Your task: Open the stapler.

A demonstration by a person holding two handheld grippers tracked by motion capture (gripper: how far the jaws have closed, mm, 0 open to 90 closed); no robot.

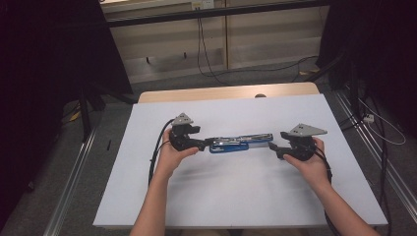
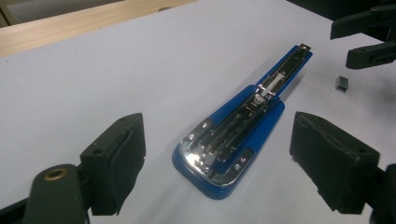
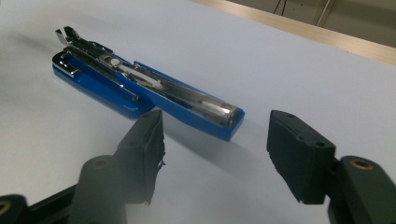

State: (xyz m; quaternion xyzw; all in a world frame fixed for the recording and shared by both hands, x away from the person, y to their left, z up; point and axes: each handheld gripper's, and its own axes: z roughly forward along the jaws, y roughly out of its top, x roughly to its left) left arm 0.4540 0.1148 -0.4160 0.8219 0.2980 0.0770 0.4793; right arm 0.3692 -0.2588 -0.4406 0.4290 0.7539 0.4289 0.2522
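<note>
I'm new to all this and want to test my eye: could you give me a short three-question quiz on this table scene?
1. True or false: both pairs of tongs, left and right, stand open.
2. Which lies on the white table sheet: A a red mug, B a long blue stapler with its metal top, C a green book?
3. What small grey piece lies beside the stapler's far tip?

Key: 1 true. 2 B. 3 Seemingly a small block of staples, apart from the stapler.
</note>
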